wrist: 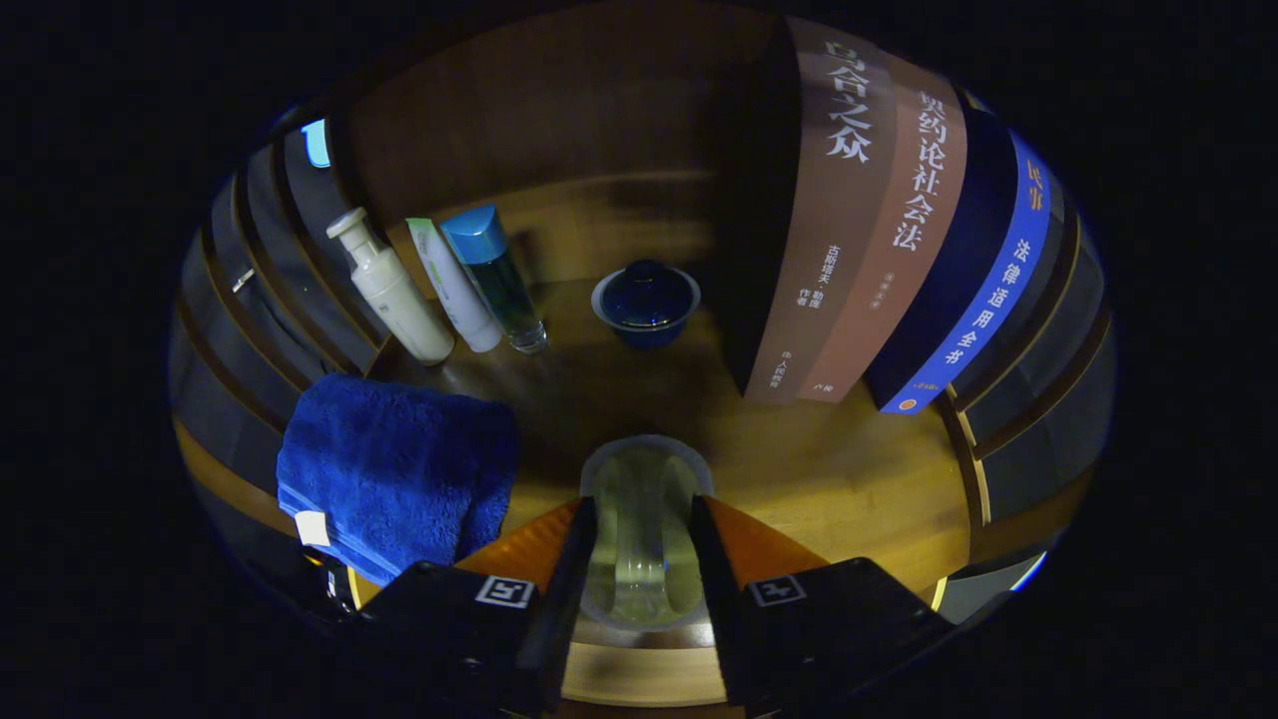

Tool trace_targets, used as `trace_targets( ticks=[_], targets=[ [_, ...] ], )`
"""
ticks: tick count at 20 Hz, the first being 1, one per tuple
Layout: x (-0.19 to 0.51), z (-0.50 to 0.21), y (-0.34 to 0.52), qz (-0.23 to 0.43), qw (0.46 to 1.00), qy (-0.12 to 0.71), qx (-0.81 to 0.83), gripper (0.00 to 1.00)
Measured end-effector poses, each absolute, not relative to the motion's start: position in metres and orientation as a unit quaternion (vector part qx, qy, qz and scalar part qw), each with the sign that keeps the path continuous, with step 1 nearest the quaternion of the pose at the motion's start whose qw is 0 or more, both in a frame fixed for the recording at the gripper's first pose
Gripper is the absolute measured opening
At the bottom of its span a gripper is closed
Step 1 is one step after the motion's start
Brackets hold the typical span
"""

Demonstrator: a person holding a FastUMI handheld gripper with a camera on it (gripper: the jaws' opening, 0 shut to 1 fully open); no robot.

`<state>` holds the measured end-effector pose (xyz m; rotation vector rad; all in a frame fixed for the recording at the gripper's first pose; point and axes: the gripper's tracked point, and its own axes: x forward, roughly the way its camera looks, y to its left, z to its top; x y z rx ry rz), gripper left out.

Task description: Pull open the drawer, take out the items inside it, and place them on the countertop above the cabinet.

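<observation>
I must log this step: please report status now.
Gripper shut on clear cup, over countertop. Towel close beside it.

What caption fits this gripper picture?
Gripper shut on a clear cup above the wooden countertop, beside a blue towel.

Dim, warm light pools mid-counter [849, 479]; corners fall dark, fisheye bending edges.

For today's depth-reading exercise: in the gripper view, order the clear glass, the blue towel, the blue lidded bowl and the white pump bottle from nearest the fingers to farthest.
1. Clear glass: between the fingers of the gripper.
2. Blue towel: just beside them, on the left.
3. Blue lidded bowl: straight ahead, mid-counter.
4. White pump bottle: far left. It is nearly level with the bowl, so that pair is close.
</observation>
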<state>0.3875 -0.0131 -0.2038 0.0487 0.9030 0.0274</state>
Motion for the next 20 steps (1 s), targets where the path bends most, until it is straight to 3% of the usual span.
trace_targets(
  ticks=[3,12,20],
  targets=[
    [0.385,-0.202,-0.015,0.013,0.903,0.43,0.018,1.0],
    [0.361,-0.177,-0.017,0.014,0.928,0.372,0.02,0.99],
    [0.292,-0.146,-0.023,0.018,0.971,0.239,0.004,0.99]
  ],
)
